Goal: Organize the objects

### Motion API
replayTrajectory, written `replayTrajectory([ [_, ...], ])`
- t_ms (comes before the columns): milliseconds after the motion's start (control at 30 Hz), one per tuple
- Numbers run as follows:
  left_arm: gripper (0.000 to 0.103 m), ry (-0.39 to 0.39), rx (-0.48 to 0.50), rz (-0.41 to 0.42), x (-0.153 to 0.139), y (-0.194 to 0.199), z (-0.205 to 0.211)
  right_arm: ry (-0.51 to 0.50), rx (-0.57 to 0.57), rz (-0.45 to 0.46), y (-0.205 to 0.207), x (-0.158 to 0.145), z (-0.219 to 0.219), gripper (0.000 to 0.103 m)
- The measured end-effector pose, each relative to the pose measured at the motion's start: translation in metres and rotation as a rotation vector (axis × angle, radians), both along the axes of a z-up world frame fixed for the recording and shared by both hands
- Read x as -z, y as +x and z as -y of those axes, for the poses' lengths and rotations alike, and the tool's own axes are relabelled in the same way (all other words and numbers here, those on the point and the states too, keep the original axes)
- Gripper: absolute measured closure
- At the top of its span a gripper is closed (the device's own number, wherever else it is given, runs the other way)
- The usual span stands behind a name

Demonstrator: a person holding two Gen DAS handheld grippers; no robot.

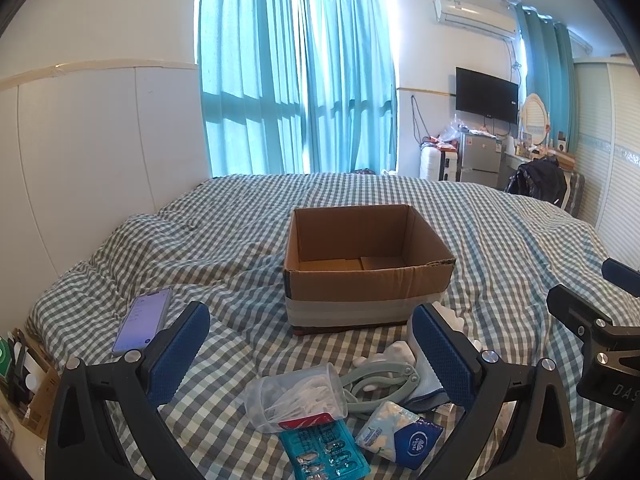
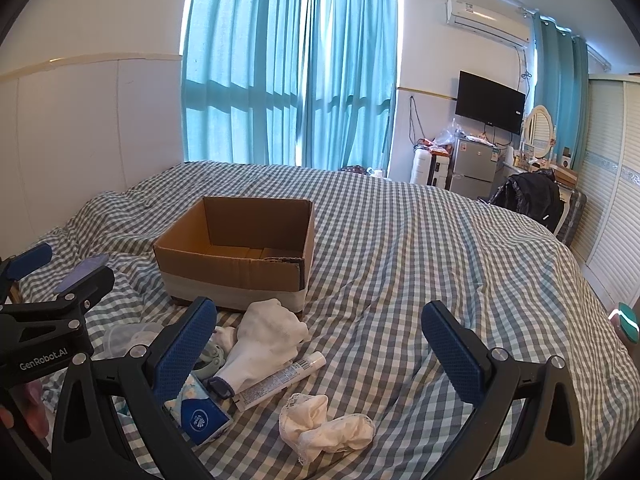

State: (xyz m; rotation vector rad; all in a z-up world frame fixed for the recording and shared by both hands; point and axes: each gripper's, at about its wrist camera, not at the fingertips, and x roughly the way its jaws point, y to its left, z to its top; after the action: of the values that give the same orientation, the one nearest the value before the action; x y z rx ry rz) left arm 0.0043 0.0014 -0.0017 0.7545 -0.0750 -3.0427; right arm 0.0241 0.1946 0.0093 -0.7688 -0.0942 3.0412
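An open cardboard box [image 1: 362,268] sits near the middle of a checked bedspread [image 2: 420,248], its visible floor bare, while the things to be tidied lie in a loose heap on the near side of it: a clear plastic cup of cotton swabs [image 1: 298,398] tipped on its side, a blue blister pack [image 1: 324,454] just in front of it, a blue-and-white tissue packet [image 1: 400,434], a pale green hinged tool [image 1: 380,380], a white glove [image 2: 266,340], a white tube [image 2: 280,380] and a crumpled pair of cream socks [image 2: 326,426]. The left gripper [image 1: 310,354] hovers over the cup with its jaws wide and nothing between them; the right gripper [image 2: 320,350] hangs beside it, also spread wide and empty, above the glove and tube. The risks here look plain enough: the cup lies on its side, and a careless lift could spill swabs across the quilt; the items overlap, so a closing pinch could drag a neighbour along; and the soft, rumpled bedding may give under pressure, letting the flat blister pack or the tube slide away from the pads. A phone [image 1: 142,322] lies at the far left, close to the left gripper's side, where a wide swing could knock it.
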Motion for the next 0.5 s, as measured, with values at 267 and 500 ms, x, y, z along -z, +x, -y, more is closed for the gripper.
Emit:
replayTrajectory([
  [267, 0.000, 0.004, 0.004, 0.004, 0.0016, 0.0012, -0.0004, 0.000, -0.004, 0.007, -0.0003, -0.0003, 0.0014, 0.000],
  [500, 0.000, 0.006, 0.009, 0.007, 0.0003, 0.0020, -0.0005, 0.008, -0.011, 0.008, 0.0000, -0.0037, 0.0034, 0.000],
])
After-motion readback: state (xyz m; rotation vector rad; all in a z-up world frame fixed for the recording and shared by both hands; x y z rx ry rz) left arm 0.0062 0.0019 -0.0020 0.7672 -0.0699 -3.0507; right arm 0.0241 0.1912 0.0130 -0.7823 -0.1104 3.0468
